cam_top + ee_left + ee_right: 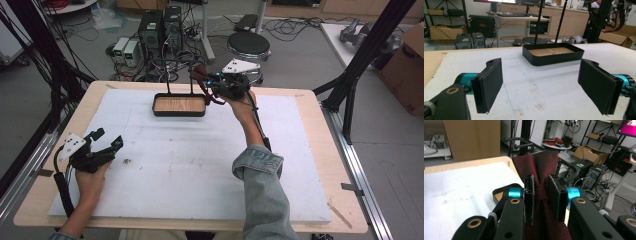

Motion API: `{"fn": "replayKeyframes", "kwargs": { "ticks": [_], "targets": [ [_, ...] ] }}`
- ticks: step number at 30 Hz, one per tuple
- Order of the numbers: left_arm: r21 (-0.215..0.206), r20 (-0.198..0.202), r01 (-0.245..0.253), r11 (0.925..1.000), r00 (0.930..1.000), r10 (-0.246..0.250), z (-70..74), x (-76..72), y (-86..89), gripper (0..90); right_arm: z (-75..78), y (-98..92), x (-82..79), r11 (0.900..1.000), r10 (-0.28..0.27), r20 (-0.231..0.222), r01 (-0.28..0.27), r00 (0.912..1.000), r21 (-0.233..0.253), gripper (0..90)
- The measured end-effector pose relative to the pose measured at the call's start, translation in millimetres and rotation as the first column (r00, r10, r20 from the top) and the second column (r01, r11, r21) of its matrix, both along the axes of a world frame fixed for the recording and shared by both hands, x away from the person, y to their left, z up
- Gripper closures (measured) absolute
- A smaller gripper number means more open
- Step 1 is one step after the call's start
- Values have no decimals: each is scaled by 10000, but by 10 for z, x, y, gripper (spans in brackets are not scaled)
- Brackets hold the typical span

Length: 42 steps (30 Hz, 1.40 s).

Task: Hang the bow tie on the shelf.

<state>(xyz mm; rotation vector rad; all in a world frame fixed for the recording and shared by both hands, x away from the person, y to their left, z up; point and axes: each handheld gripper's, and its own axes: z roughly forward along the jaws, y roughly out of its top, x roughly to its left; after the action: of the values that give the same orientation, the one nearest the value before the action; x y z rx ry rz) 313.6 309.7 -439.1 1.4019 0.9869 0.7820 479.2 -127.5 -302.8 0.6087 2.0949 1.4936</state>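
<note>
A dark red cloth (pixel 536 170) is pinched between the jaws of my right gripper (pixel 541 197), which is shut on it. In the high view that gripper (pixel 210 82) hovers at the right end of a black tray (pixel 179 113) with a wooden bottom, and the cloth (pixel 200 75) hangs bunched from it above the tray's right rim. My left gripper (pixel 107 140) rests near the table's left front, open and holding nothing. Its own view shows the pads (pixel 490 83) wide apart, with the tray (pixel 554 58) ahead on the white mat.
A white mat (pixel 180 165) covers most of the wooden table (pixel 330 165). Two thin black posts (pixel 167 75) rise from the tray's far side. Beyond the table stand a black stool (pixel 248 45), computer towers (pixel 160 27) and cables. A black frame (pixel 365 55) stands at the right.
</note>
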Motion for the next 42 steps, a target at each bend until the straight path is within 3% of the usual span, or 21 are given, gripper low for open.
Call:
{"fn": "replayKeyframes", "kwargs": {
  "ticks": [12,15,16,22,26,28,30,34,42],
  "targets": [
    [-110,7,-24,9999,10000,24,-3,7,9,205,74,96,141,9998,-201,47,201,9998,29,761],
    [-133,4,-10,9999,10000,10,-4,9,13,205,92,113,193,9994,-343,-226,344,9992,43,761],
    [-130,6,-23,9999,10000,23,-5,9,13,205,104,143,210,9989,-459,59,459,9989,30,761],
    [-128,13,16,9999,10000,-16,-5,9,12,206,64,163,282,9958,-908,-73,907,9958,-117,761],
    [-139,14,22,9999,10000,-22,-5,10,9,207,26,122,324,9892,-1464,-142,1463,9891,-44,761],
    [-157,19,37,9999,10000,-36,-5,10,10,207,5,76,352,9805,-1964,-195,1963,9803,-62,760],
    [-167,23,35,9999,10000,-35,-5,10,9,207,-1,61,360,9792,-2029,-206,2027,9790,-94,760],
    [-143,3,41,9999,10000,-41,-5,9,11,207,-55,-20,394,9756,-2195,-525,2190,9742,-141,759],
    [-155,3,45,9999,10000,-45,-5,8,12,208,-179,-93,455,9788,-2040,-1237,2050,9711,-54,757]
  ]
}}
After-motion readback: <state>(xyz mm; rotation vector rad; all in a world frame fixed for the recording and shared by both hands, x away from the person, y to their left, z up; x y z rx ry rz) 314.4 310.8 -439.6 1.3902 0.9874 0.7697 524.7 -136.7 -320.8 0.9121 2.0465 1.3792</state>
